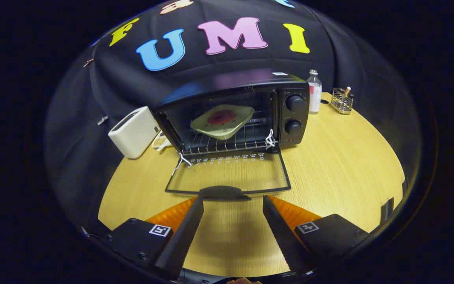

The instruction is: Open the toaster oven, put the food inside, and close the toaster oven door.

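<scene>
The oven (231, 114) mouth stands unblocked above its lowered door (229, 175); a plate (222, 120) fills the rack's middle. The gripper (233, 201), fingers apart, faces the door handle (221, 192).

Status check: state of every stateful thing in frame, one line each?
toaster oven: open, plate on the rack
oven door: folded down flat over the table, handle just ahead of the tongs
plate: inside, tilted, food on it
tongs: open, empty, fingers apart just short of the door handle
bottle: upright, capped, right of the oven
white toaster: upright, left of the oven
</scene>
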{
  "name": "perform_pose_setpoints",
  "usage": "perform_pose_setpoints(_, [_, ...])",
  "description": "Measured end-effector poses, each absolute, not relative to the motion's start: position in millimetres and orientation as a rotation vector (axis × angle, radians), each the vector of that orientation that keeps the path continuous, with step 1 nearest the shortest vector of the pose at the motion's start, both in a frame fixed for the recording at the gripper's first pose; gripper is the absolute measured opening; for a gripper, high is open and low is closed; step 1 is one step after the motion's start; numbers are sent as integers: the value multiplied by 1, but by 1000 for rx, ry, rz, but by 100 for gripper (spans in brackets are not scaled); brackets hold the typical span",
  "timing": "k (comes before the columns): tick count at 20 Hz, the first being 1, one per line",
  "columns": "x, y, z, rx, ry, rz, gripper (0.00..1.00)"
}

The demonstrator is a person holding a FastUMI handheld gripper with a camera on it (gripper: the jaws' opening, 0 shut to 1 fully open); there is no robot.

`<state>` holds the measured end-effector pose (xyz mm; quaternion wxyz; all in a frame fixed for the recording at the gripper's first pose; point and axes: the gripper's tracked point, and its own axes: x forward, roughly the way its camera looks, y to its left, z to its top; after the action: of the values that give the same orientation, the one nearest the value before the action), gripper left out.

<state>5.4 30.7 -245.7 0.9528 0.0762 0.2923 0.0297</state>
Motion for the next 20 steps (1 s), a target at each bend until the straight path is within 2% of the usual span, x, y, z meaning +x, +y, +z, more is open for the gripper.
perform_pose_setpoints(9, [17,34,-310,-6,745,23,100])
perform_pose_setpoints(20, [48,41,-327,3,792,-12,100])
